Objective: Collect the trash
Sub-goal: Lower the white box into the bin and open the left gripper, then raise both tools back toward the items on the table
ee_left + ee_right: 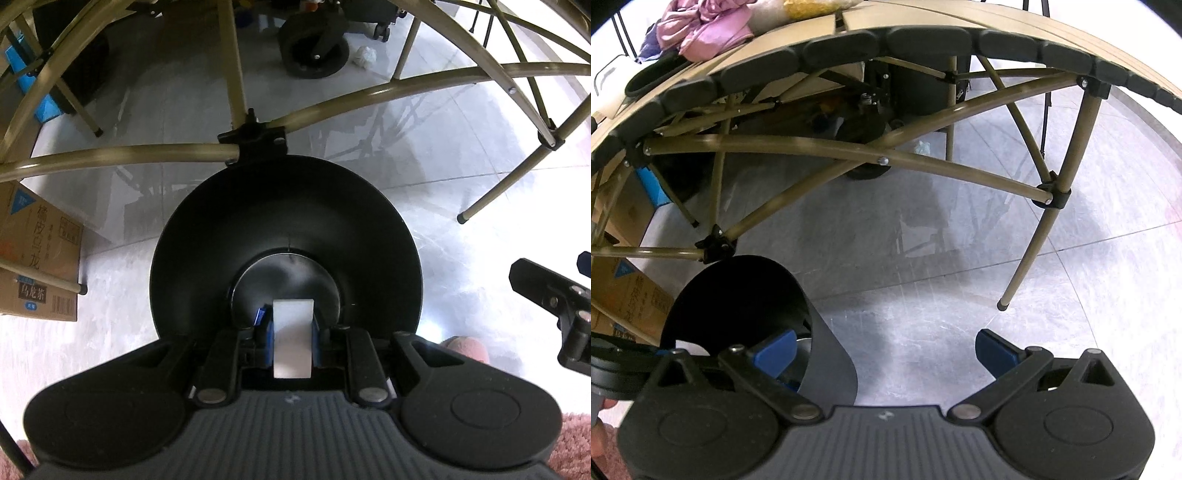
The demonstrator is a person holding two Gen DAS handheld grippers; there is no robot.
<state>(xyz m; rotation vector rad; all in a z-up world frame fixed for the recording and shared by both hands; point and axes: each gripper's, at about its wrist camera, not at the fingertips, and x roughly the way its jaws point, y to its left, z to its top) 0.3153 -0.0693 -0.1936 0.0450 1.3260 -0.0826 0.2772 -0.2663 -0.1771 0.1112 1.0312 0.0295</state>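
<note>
fingers of the left gripper [291, 332] are pinched tight on a small white block [293, 338], flat-faced and pale, which stands between the blue pads [266, 345] and hangs straight above the open mouth of a black bin [369, 236]. the bin sits on the grey tiled floor [443, 166] just beside a leg joint of the folding table [923, 22], and its dark inside looks bare apart from the shiny bottom. the block reads as light and fairly stiff, perhaps foam or soft plastic, so it should drop cleanly once the pads let go; a grip across its two flat sides, as now, seems the safest hold since the faces are smooth and could slip if taken by the edges. the right gripper [886, 350] is spread wide with nothing between its pads, hovering over the floor to the right of the bin. farther out, under the table, a crumpled white wad [364, 55] lies near a black wheel [314, 51]; it looks soft, weightless and easy to crush, so a pinch through its middle would likely do. a cardboard box [40, 254] stands to the left.
</note>
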